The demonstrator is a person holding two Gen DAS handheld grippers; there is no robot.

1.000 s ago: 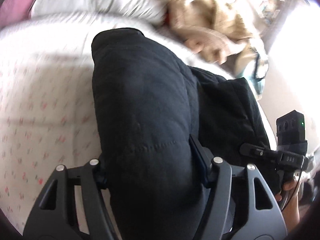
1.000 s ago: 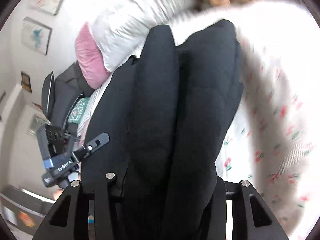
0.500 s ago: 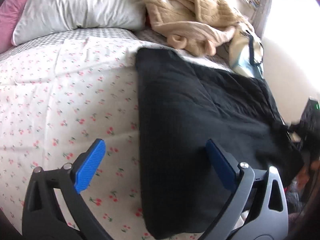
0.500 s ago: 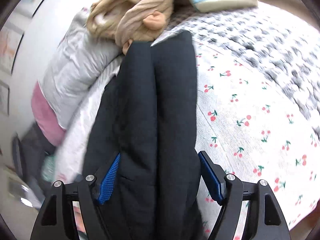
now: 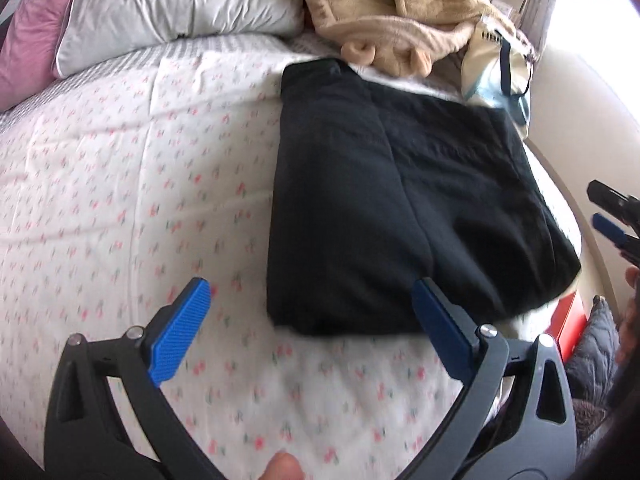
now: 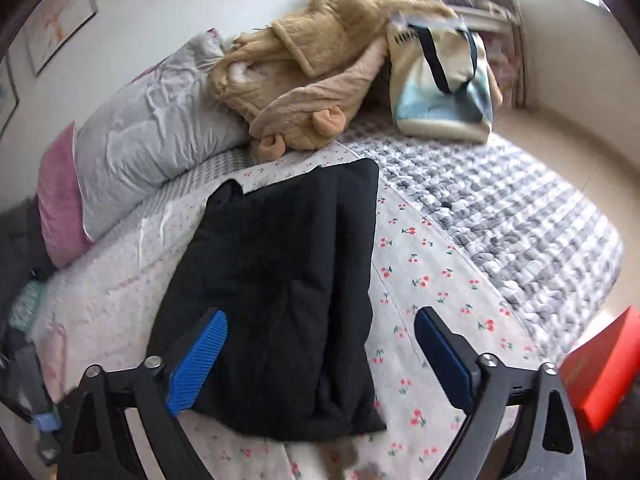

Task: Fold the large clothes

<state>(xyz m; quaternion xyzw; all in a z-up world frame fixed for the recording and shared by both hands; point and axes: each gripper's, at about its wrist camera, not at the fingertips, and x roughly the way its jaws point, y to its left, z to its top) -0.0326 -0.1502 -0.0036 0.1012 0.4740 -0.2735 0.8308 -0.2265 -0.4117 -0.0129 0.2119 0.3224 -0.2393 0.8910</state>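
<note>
Black and soft, the big folded garment (image 5: pixel 400 208) lies flat on the white bedspread with little red cherries (image 5: pixel 120 200). From my left camera, I see my left gripper (image 5: pixel 308 316) above the near edge of the cloth. Its blue fingers (image 5: pixel 180 328) are wide apart and hold nothing. One blue finger is over the bedspread, the other is over the near corner of the cloth. At the right edge I see a bit of my right gripper (image 5: pixel 612 216), off to the side of the bed.

From my right camera, the black garment (image 6: pixel 280 300) lies in a neat long block, with a crease running down it. My right gripper (image 6: pixel 320 356) hangs over its near end, blue fingers (image 6: pixel 198 364) spread wide, empty. Behind the cloth sit a grey pillow (image 6: pixel 152 140), a tan fluffy robe (image 6: pixel 312 60) and a cream and blue bag (image 6: pixel 440 80).

I think this fold is laid down and I have let go. Next I would check if it needs one more fold. If so, I must bring both grippers down onto the near edge, pinch it, and lift it over to the far end.
</note>
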